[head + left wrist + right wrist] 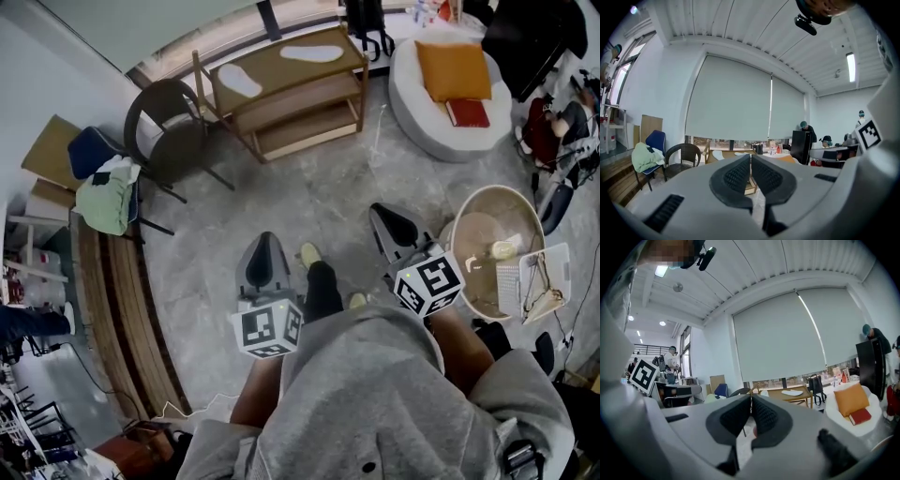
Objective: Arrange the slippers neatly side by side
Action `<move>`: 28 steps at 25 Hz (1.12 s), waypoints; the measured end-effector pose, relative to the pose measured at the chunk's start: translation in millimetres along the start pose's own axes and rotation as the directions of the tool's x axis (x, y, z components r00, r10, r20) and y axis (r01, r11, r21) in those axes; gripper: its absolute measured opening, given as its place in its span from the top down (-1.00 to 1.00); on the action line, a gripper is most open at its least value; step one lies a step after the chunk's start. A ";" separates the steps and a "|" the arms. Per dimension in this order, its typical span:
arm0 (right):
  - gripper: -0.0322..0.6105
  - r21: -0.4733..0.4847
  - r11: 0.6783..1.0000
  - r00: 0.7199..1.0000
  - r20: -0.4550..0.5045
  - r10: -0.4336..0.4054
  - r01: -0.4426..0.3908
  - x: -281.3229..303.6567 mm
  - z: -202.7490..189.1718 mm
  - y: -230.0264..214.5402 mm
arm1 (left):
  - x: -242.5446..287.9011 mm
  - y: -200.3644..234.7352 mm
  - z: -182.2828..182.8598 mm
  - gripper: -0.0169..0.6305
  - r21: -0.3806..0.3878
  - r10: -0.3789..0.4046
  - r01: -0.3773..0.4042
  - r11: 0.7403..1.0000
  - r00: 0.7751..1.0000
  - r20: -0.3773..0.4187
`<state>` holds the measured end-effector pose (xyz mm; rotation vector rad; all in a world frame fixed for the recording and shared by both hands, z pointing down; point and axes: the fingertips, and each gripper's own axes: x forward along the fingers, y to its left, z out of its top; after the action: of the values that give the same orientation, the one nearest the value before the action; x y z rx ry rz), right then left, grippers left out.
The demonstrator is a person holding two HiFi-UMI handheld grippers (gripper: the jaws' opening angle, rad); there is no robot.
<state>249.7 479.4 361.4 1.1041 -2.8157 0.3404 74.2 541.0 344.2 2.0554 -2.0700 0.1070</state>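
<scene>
Head view: slippers (240,80) (312,53) apart; gripper views: left tool (750,157), right tool (751,397) closed.

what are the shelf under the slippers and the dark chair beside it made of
Shelf: looks like light matte wood, tan boards on a pale frame. Dark chair: probably woven wicker or plastic rattan, going by the braided back in the left gripper view.

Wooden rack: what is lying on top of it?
On the rack lie two white slippers, apart: one near its left end, one near its right. The top board hides much of the shelves below.
</scene>
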 end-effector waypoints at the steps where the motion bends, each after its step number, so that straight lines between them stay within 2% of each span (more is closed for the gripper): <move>1: 0.82 0.000 1.000 1.000 -0.007 0.001 -0.001 5.9 0.2 -1.0 | 4.9 4.0 -0.5 0.88 -0.005 0.003 -0.003 1.000 1.000 -0.005; 7: 0.82 -0.011 1.000 1.000 -0.026 0.008 -0.009 51.0 13.3 -16.0 | 49.0 26.8 9.8 0.88 -0.021 0.016 -0.016 1.000 1.000 -0.015; 13: 0.82 0.009 1.000 0.999 -0.049 -0.004 0.005 95.1 17.5 -30.9 | 90.1 44.9 18.4 0.88 -0.020 -0.003 0.002 1.000 0.999 -0.045; 20: 0.82 0.019 1.000 0.997 -0.075 -0.002 0.003 139.6 17.2 -36.9 | 128.0 68.9 20.2 0.88 -0.027 -0.013 0.011 1.000 0.998 -0.069; 28: 0.82 0.005 1.000 0.997 -0.079 -0.004 0.004 195.7 35.5 -40.1 | 168.0 109.1 36.6 0.88 -0.040 -0.008 0.005 0.999 0.997 -0.072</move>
<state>133.2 313.4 367.4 1.0723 -2.7451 0.3821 -37.5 371.1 354.8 2.0046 -2.0073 0.1354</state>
